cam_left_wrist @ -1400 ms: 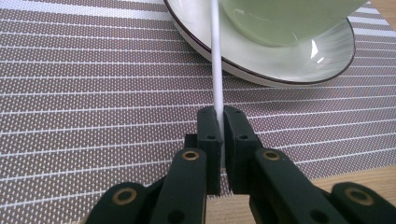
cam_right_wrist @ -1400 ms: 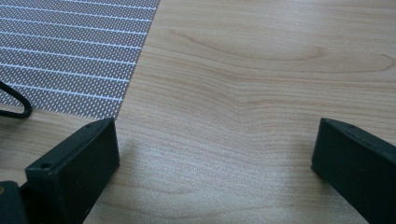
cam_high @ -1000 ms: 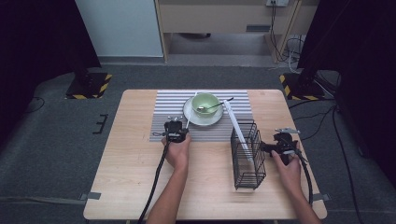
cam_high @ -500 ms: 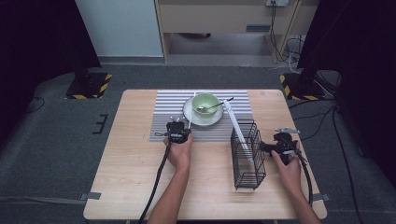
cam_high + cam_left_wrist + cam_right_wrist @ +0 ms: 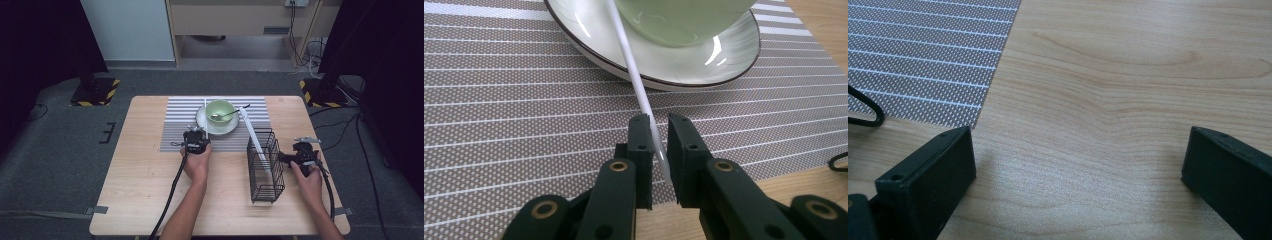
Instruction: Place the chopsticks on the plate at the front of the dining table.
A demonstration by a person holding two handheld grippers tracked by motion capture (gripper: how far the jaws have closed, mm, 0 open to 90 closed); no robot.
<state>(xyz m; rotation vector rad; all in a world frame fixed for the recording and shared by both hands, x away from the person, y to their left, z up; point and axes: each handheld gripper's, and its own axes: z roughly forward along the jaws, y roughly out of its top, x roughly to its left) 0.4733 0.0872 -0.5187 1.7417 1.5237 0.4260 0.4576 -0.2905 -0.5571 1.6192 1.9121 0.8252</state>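
Left gripper clamped on a white stick that slants up over the saucer; the high view adds the green bowl and spoon at the far edge of the wooden counter. Right gripper spread apart over bare wood beside the wire basket. Striped mat; grey carpet. No legible writing.
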